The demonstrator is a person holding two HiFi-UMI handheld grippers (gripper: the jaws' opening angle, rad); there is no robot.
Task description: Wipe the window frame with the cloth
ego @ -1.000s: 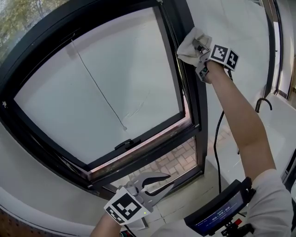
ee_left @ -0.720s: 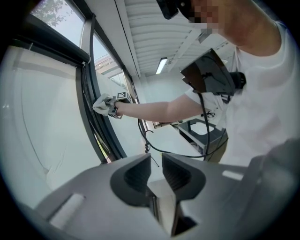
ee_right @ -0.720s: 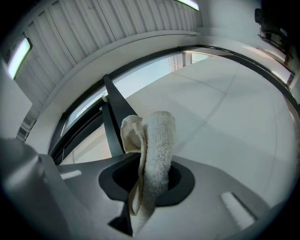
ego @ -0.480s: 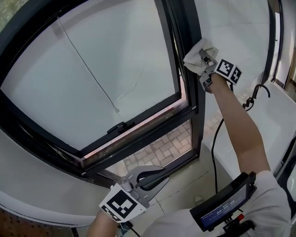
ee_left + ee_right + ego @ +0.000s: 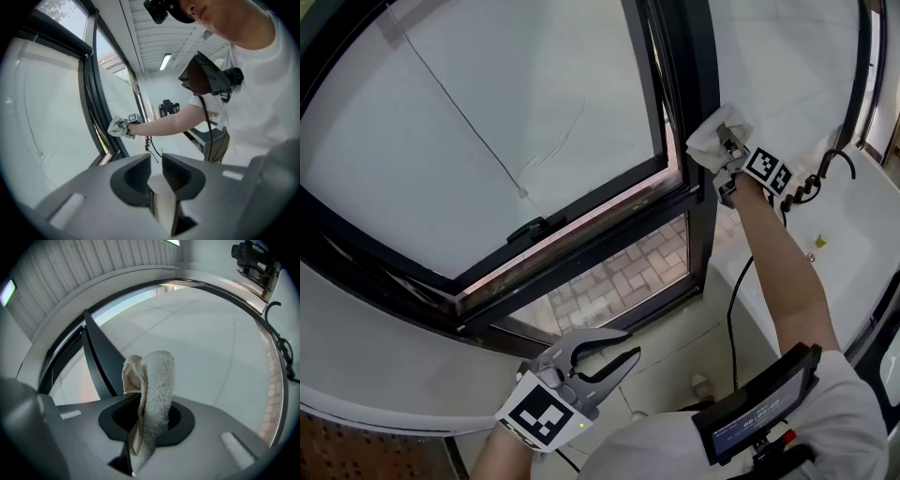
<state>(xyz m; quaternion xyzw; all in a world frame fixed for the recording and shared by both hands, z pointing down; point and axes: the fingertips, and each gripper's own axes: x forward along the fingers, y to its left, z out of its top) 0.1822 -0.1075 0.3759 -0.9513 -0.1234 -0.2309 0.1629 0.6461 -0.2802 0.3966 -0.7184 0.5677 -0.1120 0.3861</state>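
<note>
My right gripper (image 5: 724, 142) is shut on a cream cloth (image 5: 711, 139) and presses it against the black upright of the window frame (image 5: 698, 66), a little above the sash's lower corner. In the right gripper view the cloth (image 5: 157, 385) stands up from between the jaws (image 5: 146, 405), with the dark frame (image 5: 101, 359) just to its left. My left gripper (image 5: 634, 344) hangs low near my body, away from the window, its jaws a narrow gap apart with nothing between them. The left gripper view (image 5: 157, 160) shows the far cloth (image 5: 116, 126) on the frame (image 5: 96, 112).
The tilted sash has a black handle (image 5: 530, 230) on its lower bar. Brick paving (image 5: 619, 277) shows through the lower pane. A black cable (image 5: 733, 300) hangs from my right gripper. A screen unit (image 5: 755, 417) sits at my chest. A coiled black cord (image 5: 830, 169) lies on the white ledge.
My right gripper has slid the cloth down the black upright, from near the top towards the sash's lower corner. The left gripper has stayed low, with its jaws unchanged.
</note>
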